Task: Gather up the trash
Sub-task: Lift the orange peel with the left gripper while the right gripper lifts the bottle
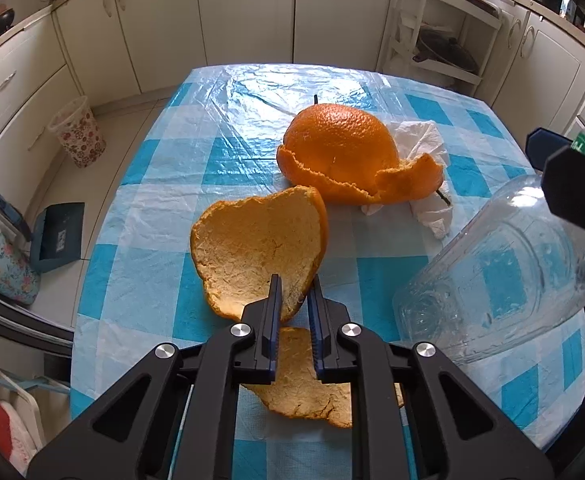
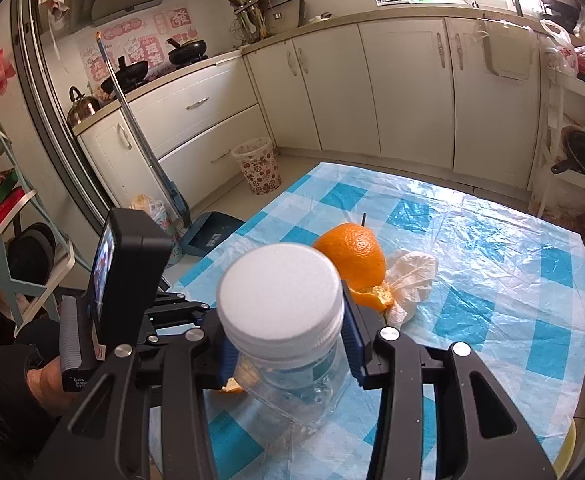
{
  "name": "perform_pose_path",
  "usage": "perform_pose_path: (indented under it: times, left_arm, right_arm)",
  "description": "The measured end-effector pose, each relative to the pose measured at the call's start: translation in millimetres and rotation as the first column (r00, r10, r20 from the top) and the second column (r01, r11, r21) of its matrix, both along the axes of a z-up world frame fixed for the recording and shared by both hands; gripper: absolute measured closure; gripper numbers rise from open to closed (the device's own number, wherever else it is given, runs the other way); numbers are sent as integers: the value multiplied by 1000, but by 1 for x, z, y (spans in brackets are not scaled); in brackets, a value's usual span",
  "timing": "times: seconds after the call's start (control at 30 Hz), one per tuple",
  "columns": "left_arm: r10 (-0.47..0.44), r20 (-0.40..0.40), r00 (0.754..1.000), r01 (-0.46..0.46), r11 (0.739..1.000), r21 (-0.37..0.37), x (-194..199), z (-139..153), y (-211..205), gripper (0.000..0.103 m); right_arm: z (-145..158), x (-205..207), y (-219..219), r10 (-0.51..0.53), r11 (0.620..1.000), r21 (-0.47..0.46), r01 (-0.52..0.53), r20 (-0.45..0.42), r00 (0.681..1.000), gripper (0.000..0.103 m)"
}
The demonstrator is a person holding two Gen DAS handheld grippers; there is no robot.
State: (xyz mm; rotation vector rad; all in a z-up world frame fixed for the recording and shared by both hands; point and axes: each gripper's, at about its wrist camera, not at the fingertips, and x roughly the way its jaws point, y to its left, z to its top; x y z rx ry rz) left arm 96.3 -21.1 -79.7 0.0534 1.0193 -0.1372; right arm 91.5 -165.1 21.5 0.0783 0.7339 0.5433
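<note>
White "Data Acquisition" on left gripper [image 2: 75, 383]

Table under blue-white check cloth [image 1: 140, 280] with clear plastic over it. Floor: flowered waste bin [image 2: 257, 166] by the cream cabinets [image 2: 408, 92], blue dustpan [image 2: 208, 238] near it, long handle leaning on the drawers. Counter: kettle [image 2: 80, 106], two black pans [image 2: 186, 51]. Black wok on white shelf rack [image 1: 448, 50].
</note>
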Motion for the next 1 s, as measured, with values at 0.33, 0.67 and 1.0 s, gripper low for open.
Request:
perform_pose_path:
  times: [0.33, 0.67, 1.0]
  left_arm:
    - [-2, 21, 1000, 1, 999, 37, -2, 1, -1, 90]
    - [-12, 46, 999, 10, 999, 33, -7, 7, -2, 95]
    - [-7, 18, 1000, 6, 999, 53, -4, -1, -2, 90]
  right_arm:
    - [8, -6, 3, 19, 1000, -12, -18, 47, 999, 63]
    - [2, -6, -2, 13, 998, -55, -12, 17, 1000, 62]
    - [0, -9, -3, 9, 998, -63, -8, 23, 1000, 63]
